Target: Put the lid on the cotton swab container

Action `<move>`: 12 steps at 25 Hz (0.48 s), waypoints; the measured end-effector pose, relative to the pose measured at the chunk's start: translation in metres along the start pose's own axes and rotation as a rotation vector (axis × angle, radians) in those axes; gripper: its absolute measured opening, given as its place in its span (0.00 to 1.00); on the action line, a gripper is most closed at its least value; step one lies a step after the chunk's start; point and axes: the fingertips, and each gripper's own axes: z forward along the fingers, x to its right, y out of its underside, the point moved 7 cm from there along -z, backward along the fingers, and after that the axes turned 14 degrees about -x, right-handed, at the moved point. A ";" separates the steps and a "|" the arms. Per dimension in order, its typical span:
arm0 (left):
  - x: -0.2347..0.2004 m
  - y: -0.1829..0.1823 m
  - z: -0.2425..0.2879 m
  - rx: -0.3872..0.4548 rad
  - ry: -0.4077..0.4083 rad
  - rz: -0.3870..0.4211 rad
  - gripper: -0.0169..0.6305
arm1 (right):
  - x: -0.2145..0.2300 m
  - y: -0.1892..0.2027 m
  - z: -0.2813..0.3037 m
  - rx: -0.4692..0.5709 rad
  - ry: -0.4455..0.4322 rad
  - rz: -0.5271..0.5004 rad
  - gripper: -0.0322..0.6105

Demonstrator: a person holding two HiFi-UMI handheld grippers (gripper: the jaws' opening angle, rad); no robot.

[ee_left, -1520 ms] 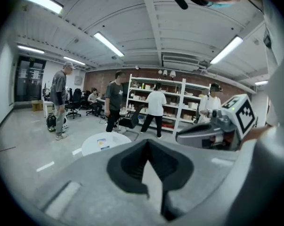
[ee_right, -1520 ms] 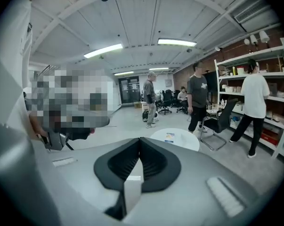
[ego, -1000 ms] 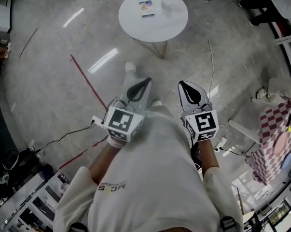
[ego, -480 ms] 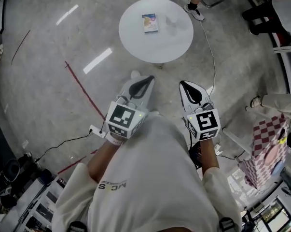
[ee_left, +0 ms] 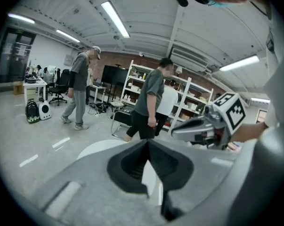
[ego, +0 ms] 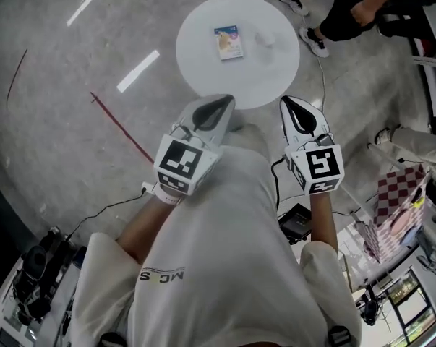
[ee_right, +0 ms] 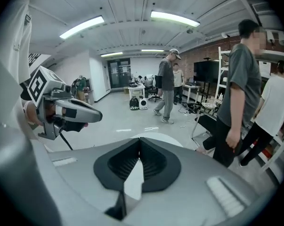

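Note:
A round white table (ego: 203, 63) stands on the floor ahead of me. On it lie a small blue and yellow pack (ego: 228, 42) and, to its right, a faint clear item (ego: 264, 39) too small to make out; I cannot pick out a lid. My left gripper (ego: 223, 103) and right gripper (ego: 289, 104) are held in the air just short of the table's near edge. Both are shut with nothing held. In the left gripper view the jaw tips (ee_left: 147, 142) meet over the table (ee_left: 97, 148). In the right gripper view the tips (ee_right: 140, 140) meet too.
A person's legs and shoes (ego: 326, 20) are right beside the table's far right side. More people (ee_right: 167, 86) walk in the room, with shelves (ee_left: 189, 105) behind. A red line (ego: 120, 125) and cables (ego: 102, 208) cross the floor. A checkered bag (ego: 395, 201) is at the right.
The table has come nearer, and both grippers have moved forward up to its near edge. A person's legs have come into view at the top right. Both grippers stay shut.

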 end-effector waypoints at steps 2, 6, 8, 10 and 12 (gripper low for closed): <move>-0.012 -0.010 0.016 -0.005 -0.001 -0.010 0.03 | 0.020 -0.010 0.015 -0.007 0.003 -0.015 0.05; -0.027 -0.030 0.045 -0.016 -0.060 -0.016 0.03 | 0.059 -0.024 0.044 -0.017 -0.010 -0.072 0.05; -0.031 -0.041 0.054 -0.021 -0.084 -0.023 0.03 | 0.073 -0.029 0.054 -0.027 -0.027 -0.090 0.05; -0.033 -0.049 0.063 -0.021 -0.095 -0.044 0.03 | 0.085 -0.033 0.061 -0.035 -0.054 -0.105 0.05; -0.037 -0.053 0.074 -0.026 -0.112 -0.051 0.03 | 0.095 -0.037 0.071 -0.033 -0.075 -0.122 0.05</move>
